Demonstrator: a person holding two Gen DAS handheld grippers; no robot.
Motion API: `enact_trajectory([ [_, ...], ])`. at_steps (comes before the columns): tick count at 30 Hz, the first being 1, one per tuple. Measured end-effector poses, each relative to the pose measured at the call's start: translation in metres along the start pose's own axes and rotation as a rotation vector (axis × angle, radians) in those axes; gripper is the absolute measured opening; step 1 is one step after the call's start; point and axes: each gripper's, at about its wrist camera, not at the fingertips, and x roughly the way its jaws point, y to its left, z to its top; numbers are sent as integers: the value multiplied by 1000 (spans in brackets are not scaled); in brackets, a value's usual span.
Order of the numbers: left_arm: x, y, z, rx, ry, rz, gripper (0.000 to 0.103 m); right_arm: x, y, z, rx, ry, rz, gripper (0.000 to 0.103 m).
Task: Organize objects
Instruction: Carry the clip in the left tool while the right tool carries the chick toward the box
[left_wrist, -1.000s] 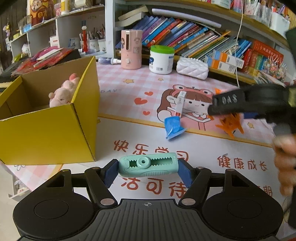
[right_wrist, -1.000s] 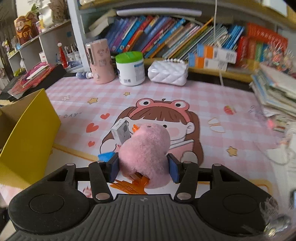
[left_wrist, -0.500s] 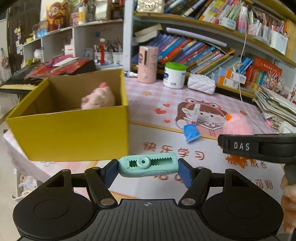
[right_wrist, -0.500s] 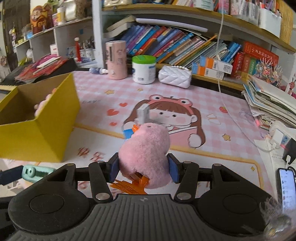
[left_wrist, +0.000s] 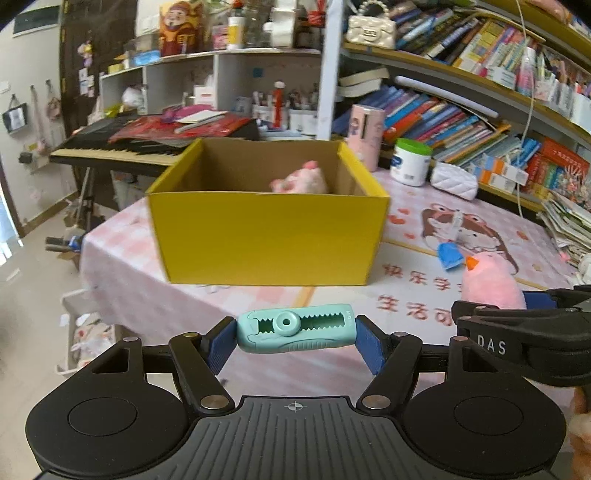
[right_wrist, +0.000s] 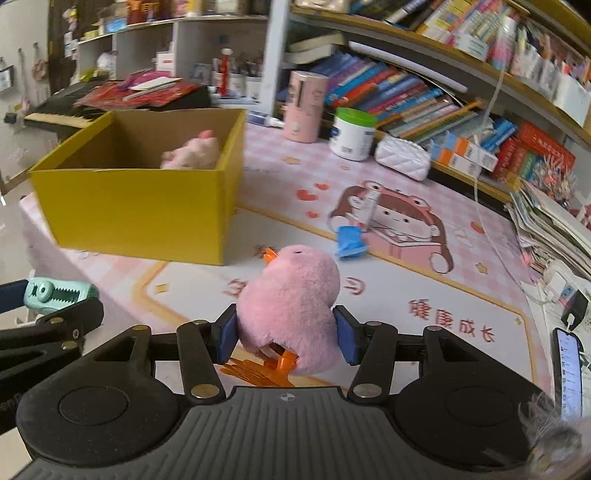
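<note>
"DAS" read white on the right hand-held gripper (right_wrist: 286, 338), clamped on pink plush bird (right_wrist: 295, 295). Left hand-held gripper (left_wrist: 295, 338) gripped teal eraser (left_wrist: 295, 328) above worktop (left_wrist: 147, 295). Yellow box (left_wrist: 266, 236) w/ pink plush pig (left_wrist: 301, 181) stood ahead; blue tube (right_wrist: 349, 242) nearby.

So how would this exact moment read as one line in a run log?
left claw: shut on teal clip | right claw: shut on pink plush chick | yellow box: holds pink plush toy | blue item: on mat

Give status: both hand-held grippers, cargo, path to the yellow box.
Left hand-held gripper shut on teal eraser. Right hand-held gripper shut on pink plush bird. Yellow box ahead, open, one pink plush inside. Path clear.
</note>
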Motion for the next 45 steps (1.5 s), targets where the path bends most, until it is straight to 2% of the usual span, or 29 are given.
enact_trajectory([
  [15,-40,51,-24,71,-25,52,70,-29,66,-23,6,2,43,51],
  [24,-53,74,-28,77,-45,64,70,-42,94,-28,-2,-13,62,51],
  [39,-45,75,-24,73,-33,22,70,-42,95,-26,-14,1,42,51],
  [45,-36,72,-17,69,-41,36,70,-30,93,-16,-22,-1,50,51],
])
